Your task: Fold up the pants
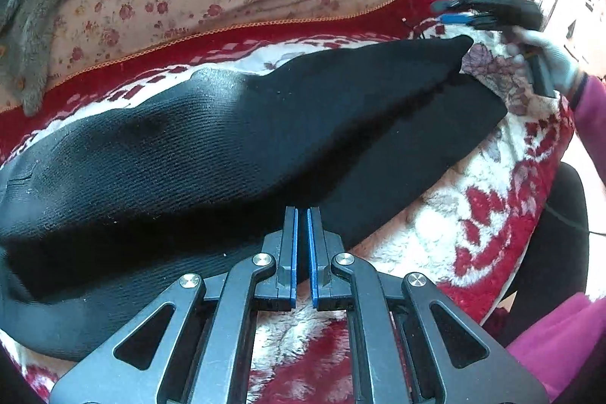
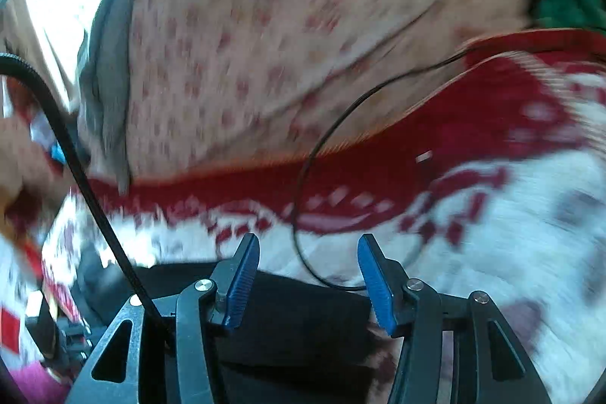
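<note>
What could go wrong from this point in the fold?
1. The left gripper is nearly shut at the near edge of the black knit pants; whether it pinches fabric is unclear, so a lift may slip.
2. The right gripper is open and blurred by motion; it may bunch the pant end.
3. A thin black cable loops over the red and white fleece blanket beside those fingers and could snag.

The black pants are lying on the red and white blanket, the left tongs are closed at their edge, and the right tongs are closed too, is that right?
Not quite: the right tongs are open, their blue pads spread wide apart in the right wrist view. The rest stands: the black pants lie on the red and white blanket, the left tongs closed at their edge.
</note>
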